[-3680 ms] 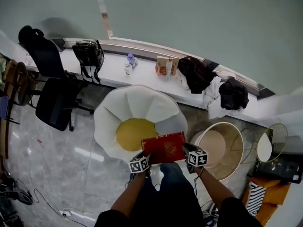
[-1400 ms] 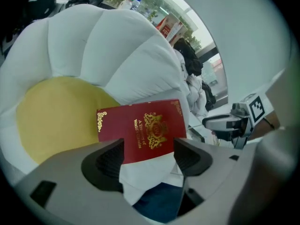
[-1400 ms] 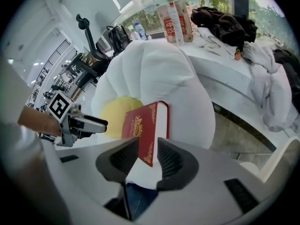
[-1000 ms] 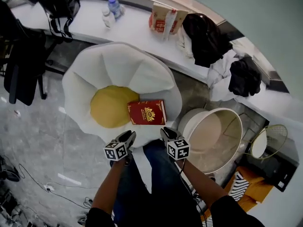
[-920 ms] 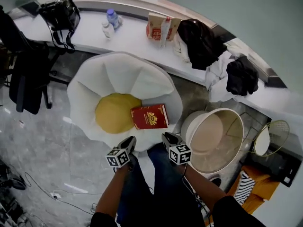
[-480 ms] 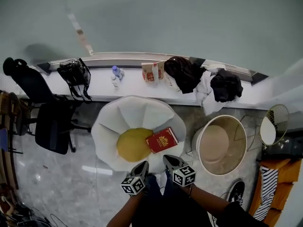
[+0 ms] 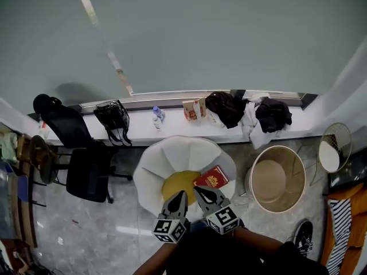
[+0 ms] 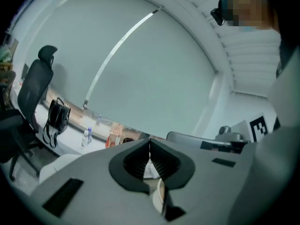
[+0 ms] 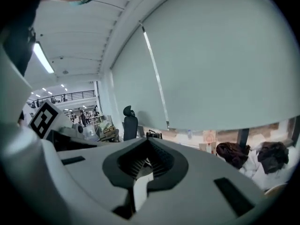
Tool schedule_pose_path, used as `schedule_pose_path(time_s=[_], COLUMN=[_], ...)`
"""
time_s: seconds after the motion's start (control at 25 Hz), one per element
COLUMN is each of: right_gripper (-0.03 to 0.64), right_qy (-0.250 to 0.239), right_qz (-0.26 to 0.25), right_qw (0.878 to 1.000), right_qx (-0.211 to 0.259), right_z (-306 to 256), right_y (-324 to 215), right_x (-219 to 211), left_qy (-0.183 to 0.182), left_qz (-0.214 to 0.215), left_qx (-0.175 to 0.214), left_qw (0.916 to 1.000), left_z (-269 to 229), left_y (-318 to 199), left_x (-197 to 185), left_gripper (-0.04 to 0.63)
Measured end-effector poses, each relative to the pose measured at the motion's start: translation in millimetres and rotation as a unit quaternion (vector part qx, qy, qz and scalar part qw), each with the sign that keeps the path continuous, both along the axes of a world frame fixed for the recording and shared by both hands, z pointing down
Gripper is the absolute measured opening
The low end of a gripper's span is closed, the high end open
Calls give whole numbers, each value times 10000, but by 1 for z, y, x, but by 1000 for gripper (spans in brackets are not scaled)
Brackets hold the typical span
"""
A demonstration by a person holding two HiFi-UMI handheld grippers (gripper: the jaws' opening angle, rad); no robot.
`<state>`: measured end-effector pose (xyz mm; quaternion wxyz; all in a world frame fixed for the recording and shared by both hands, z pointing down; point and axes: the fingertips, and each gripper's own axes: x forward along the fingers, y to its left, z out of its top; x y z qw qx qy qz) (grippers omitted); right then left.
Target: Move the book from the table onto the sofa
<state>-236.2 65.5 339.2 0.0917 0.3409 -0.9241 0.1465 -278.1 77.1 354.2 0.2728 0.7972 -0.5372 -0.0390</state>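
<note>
The red book [image 7: 212, 179] lies flat on the white petal-shaped sofa [image 7: 172, 153], at the right edge of its yellow seat cushion [image 7: 175, 183]. Both grippers are held up close to the head camera, apart from the book. My left gripper [image 7: 182, 193] is shut with nothing in it, and so is my right gripper [image 7: 196, 188]. In the left gripper view the left gripper [image 8: 149, 146] has its ribbed pads together, pointing at the window blind. In the right gripper view the right gripper [image 9: 147, 146] is likewise closed on nothing.
A round beige table [image 7: 278, 179] stands right of the sofa. A black office chair [image 7: 86, 168] is at the left. The white ledge [image 7: 140, 132] behind carries a black bag [image 7: 113, 118], a bottle [image 7: 156, 117], a snack bag [image 7: 194, 109] and dark clothes [image 7: 229, 106].
Both grippers have risen away from the sofa toward the head camera with their jaws together. The book stays on the sofa, and the view has pulled back.
</note>
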Motion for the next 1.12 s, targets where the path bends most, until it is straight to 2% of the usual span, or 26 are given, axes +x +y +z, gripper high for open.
schedule_pose_path(time_s=[0.2, 0.36, 0.6, 0.8, 1.12], right_gripper=[15, 15, 15, 15, 15], right_qy=[-100, -92, -59, 183, 270], right_qz=[112, 167, 211, 405, 623], right_qw=[9978, 9963, 9945, 9934, 9932], right_qx=[644, 844, 1026, 1062, 948], right_z=[-49, -64, -73, -74, -56], right_y=[-6, -7, 1, 8, 31], right_x=[-18, -25, -22, -7, 10], left_qy=[-380, -552, -607, -675, -770], left_qz=[-383, -502, -552, -556, -306], left_qx=[849, 1193, 1339, 1372, 1379], left_qw=[9949, 9900, 9876, 9867, 9870], left_z=[-61, -86, -92, -93, -75], left_y=[-7, -12, -5, 4, 26], left_x=[-17, -16, -10, 2, 23], left_gripper=[16, 17, 16, 16, 16])
